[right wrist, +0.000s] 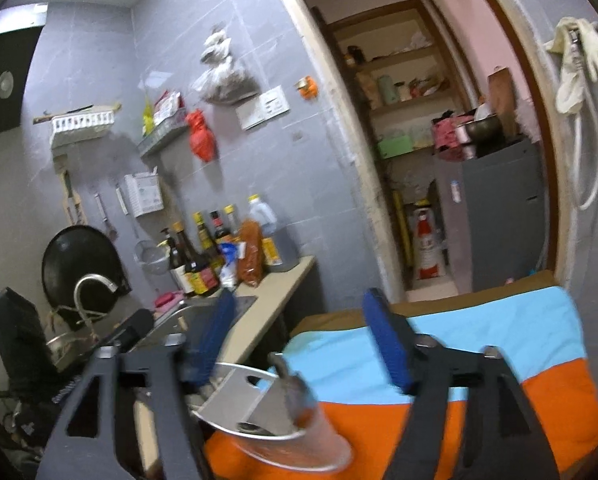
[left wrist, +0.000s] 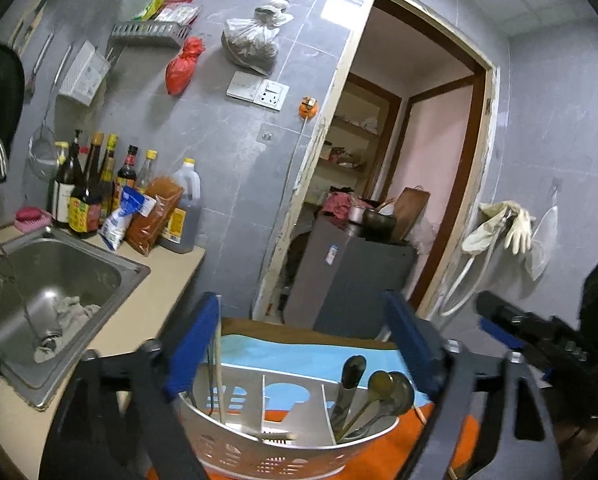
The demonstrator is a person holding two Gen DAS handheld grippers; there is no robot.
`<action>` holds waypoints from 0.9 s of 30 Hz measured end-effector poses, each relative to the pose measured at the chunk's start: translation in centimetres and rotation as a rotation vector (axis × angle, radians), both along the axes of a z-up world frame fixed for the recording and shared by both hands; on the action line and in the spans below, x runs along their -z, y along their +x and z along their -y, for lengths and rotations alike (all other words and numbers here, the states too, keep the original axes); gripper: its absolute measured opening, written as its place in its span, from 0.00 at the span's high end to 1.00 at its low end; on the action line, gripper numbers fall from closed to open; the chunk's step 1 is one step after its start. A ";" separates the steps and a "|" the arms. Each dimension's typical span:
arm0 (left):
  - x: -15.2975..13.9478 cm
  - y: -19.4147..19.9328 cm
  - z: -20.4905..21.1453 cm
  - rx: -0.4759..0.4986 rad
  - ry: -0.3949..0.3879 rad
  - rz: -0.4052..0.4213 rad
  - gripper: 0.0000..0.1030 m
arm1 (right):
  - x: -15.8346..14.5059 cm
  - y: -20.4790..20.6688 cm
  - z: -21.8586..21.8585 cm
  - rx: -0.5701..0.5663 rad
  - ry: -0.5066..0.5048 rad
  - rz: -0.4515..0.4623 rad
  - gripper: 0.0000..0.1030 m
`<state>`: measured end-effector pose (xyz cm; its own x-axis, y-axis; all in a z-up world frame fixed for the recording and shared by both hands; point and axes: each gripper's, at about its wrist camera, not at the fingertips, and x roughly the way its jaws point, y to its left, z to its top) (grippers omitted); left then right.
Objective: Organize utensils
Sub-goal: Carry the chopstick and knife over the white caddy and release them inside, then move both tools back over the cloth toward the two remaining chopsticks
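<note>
Black tool (left wrist: 303, 344) frames, blue pads (left wrist: 191, 344), silver screws

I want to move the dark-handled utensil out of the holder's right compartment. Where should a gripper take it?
Grip the dark-handled utensil by its upper handle, coming from above: it leans head-down in the utensil holder, and only that end clears the rim and the spoons beside it.

Both wrist views above caddy (left wrist: 287, 432), doorward.

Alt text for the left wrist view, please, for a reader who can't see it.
The open left gripper hovers above a white utensil caddy on a blue and orange cloth: spoons stand in its right compartment, chopsticks in its left. A steel sink and sauce bottles lie left, a doorway ahead.
</note>
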<state>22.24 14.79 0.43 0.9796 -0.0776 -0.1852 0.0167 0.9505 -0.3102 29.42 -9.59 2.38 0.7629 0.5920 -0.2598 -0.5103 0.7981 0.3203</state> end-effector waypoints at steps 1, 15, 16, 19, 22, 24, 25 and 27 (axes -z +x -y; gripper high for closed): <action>-0.2 -0.2 0.8 -0.015 0.019 0.001 0.12 | -0.2 -0.2 0.9 0.021 -0.003 0.007 0.18; 0.4 -0.9 10.2 0.028 0.115 -0.020 0.06 | 0.0 -2.0 11.6 0.206 -0.074 0.042 0.00; 0.6 -0.9 10.9 0.041 0.117 -0.027 0.06 | 0.3 -2.1 12.3 0.215 -0.087 0.036 0.00; 1.3 -0.8 12.8 0.069 0.113 -0.051 0.06 | 1.4 -2.2 14.4 0.238 -0.120 0.010 0.00; 2.3 -0.7 14.5 0.096 0.117 -0.073 0.06 | 2.8 -2.3 15.8 0.250 -0.150 -0.020 0.00; 3.0 -0.6 15.4 0.109 0.123 -0.091 0.06 | 3.9 -2.3 16.7 0.253 -0.174 -0.046 0.00; 3.5 -0.5 15.9 0.115 0.123 -0.103 0.06 | 4.7 -2.3 17.0 0.251 -0.189 -0.061 0.00; 4.6 -0.1 16.7 0.130 0.118 -0.132 0.06 | 6.0 -2.4 17.4 0.245 -0.213 -0.090 0.00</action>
